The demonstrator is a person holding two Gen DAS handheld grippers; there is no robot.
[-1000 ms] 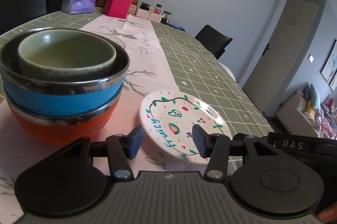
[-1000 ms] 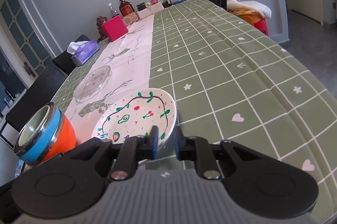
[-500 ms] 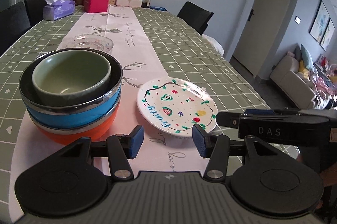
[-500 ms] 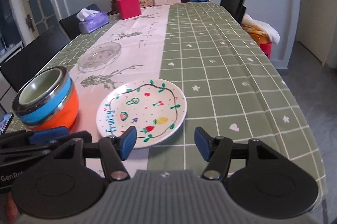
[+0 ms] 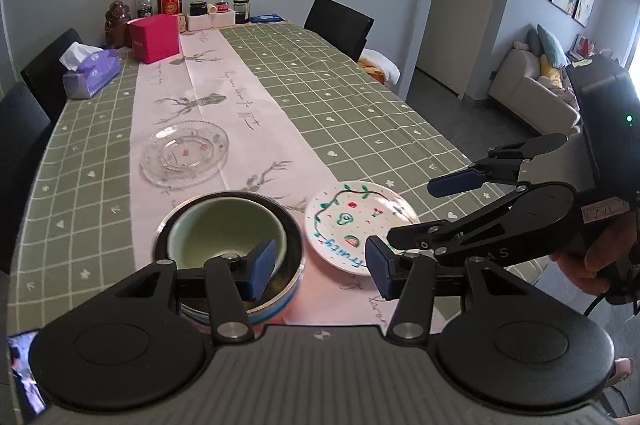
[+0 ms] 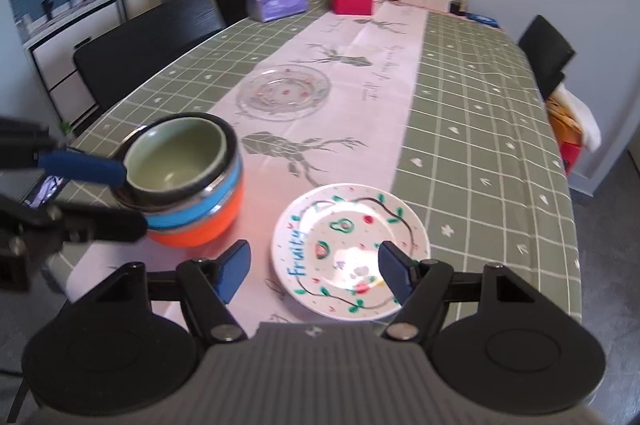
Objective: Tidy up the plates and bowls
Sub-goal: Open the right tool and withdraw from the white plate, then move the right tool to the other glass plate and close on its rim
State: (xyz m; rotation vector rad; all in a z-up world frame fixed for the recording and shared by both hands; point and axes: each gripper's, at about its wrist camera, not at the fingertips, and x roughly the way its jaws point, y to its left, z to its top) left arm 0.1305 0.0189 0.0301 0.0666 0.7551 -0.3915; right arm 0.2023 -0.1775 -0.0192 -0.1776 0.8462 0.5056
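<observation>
Two tongs, both empty: right tongs (image 6: 314,271) opening, lifted off the plate (image 6: 350,251), now released flat on the tabletop (image 6: 480,129) beside the bowl stack (image 6: 188,185); left tongs (image 5: 318,267) part-open, raised too. Glass dish (image 6: 283,92) apart, likely next.

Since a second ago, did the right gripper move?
Yes. The right gripper has risen away from the fruit plate it was gripping; jaws opening, nothing between them.

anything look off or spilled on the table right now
Nothing spilled or broken. The green bowl sits off-centre in the blue bowl, leaning toward one side of the stack. The fruit plate and glass plate lie flat, apart.
</observation>
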